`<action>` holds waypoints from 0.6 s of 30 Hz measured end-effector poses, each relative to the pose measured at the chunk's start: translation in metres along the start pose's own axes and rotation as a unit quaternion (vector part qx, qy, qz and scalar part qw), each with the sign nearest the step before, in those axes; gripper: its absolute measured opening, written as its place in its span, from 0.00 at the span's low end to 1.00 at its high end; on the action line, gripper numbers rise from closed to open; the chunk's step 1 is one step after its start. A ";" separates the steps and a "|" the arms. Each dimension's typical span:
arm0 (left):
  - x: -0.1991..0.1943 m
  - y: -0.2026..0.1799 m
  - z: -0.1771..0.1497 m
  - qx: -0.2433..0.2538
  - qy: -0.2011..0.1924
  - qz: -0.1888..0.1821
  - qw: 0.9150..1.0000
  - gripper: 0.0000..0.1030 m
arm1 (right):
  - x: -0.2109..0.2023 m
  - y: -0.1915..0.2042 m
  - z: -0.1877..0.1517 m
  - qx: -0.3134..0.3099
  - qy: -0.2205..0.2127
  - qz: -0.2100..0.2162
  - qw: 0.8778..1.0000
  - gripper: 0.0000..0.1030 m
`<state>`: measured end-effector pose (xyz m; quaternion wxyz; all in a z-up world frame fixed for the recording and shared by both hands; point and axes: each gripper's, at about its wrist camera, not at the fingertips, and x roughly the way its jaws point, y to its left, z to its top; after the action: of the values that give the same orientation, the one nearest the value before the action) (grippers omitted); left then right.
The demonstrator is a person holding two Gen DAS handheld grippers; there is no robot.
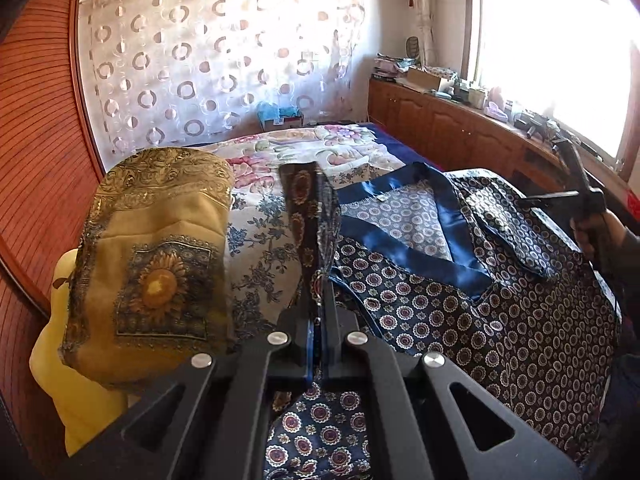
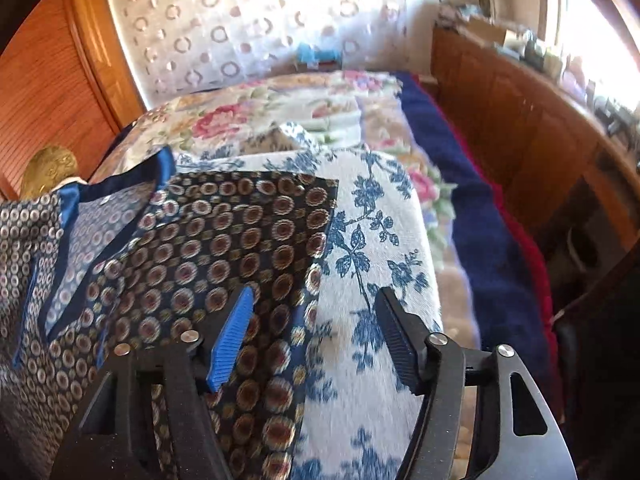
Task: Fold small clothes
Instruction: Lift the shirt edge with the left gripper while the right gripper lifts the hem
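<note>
My left tongs [image 1: 320, 280] point down over the bed [image 1: 264, 216], clamped tight on an edge of the navy patterned garment [image 1: 460, 320], lifting a strip of it upright. The rest of the garment lies spread on the blue-flowered bedcover, its satin blue collar [image 1: 424, 216] open. My right tongs [image 2: 316, 336] tilt down above the garment's right edge [image 2: 240, 232], standing apart with nothing pressed between them; one blue pad [image 2: 232, 340] hangs over the cloth, the black pad over bare bedcover. Only the left view shows a hand [image 1: 596, 232] gripping the right tool's handle, and a gold patterned cushion [image 1: 156, 264] beside the bed. The right view is blurred.
</note>
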<state>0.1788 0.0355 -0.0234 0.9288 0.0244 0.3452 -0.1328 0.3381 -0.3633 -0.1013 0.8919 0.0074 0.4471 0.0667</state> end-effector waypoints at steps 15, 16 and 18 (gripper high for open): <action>-0.081 -0.016 -0.011 0.001 -0.088 -0.010 0.996 0.00 | -0.073 0.027 -0.004 -0.062 -0.088 0.047 0.993 0.00; -0.087 -0.015 -0.013 -0.001 -0.094 -0.009 0.995 0.00 | -0.095 0.028 -0.011 -0.065 -0.108 0.054 0.991 0.00; -0.102 -0.012 -0.020 -0.008 -0.108 -0.010 0.994 0.00 | -0.121 0.029 -0.022 -0.068 -0.126 0.066 0.987 0.00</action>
<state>0.0890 0.0505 0.0281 0.9593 -0.0013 0.2443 -0.1414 0.2452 -0.3505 -0.0160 0.9333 -0.0152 0.3237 0.1544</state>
